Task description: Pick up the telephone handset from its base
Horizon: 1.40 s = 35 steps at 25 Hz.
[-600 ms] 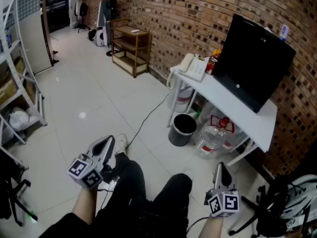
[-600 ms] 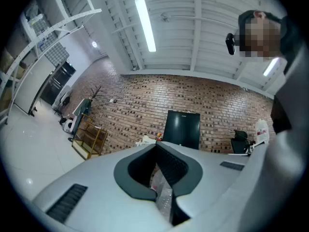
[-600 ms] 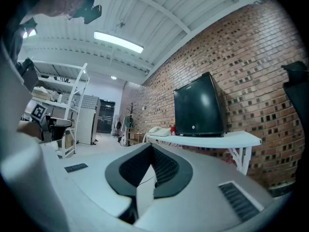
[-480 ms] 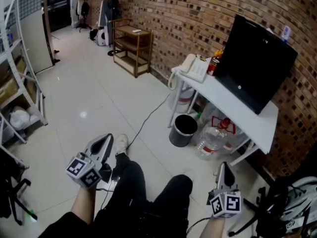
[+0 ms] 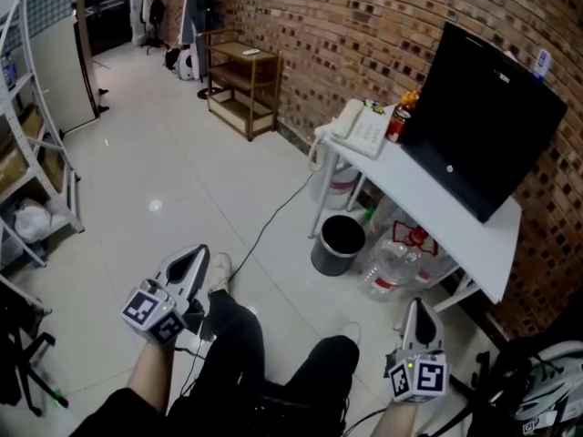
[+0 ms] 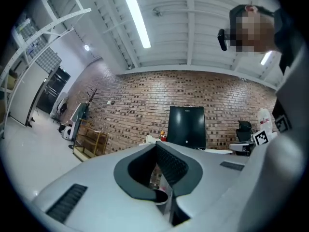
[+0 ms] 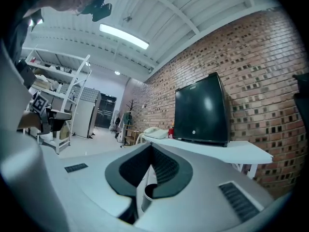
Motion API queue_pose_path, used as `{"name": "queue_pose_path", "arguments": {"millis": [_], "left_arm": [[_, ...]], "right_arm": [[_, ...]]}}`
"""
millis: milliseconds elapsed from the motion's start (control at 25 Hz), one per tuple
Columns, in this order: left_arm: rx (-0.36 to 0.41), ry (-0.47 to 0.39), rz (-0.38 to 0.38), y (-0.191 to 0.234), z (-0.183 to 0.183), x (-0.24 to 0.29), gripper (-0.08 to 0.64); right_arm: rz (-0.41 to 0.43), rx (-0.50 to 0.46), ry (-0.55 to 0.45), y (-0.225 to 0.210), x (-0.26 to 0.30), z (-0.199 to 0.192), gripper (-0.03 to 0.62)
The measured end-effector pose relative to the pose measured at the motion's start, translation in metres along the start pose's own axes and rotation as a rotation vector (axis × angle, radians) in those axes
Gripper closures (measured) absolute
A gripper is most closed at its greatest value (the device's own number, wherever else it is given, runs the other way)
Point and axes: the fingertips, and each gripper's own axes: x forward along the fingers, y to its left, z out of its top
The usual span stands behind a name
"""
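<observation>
Left hand-held gripper (image 5: 193,260) unmoved, jaws together, empty

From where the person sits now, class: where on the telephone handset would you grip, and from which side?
Likely the middle of the handset, jaws across its narrow width. Come from above on the open floor side: it lies on the base along the edge at the table end, with the can behind it.

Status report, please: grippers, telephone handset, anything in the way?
Left gripper shut, empty; right gripper shut, empty. Handset on its base, white table ahead. Red can beside base; nothing blocking.
</observation>
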Motion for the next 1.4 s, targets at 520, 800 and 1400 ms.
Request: {"name": "queue_pose_path", "arguments": {"millis": [520, 800, 1400], "left_arm": [[-0.002, -0.024, -0.013, 0.027, -0.002, 0.104, 0.56], [0.005, -0.033, -0.036, 0.039, -0.004, 0.168, 0.56], [0.027, -0.053, -0.066, 0.06, 0.005, 0.26, 0.56]], "right_arm": [[0.008, 0.011, -0.052, -0.04, 0.093, 0.015, 0.584], [0.016, -0.002, -0.068, -0.061, 0.149, 0.024, 0.584], [0.056, -0.023, -0.109, -0.079, 0.233, 0.047, 0.584]]}}
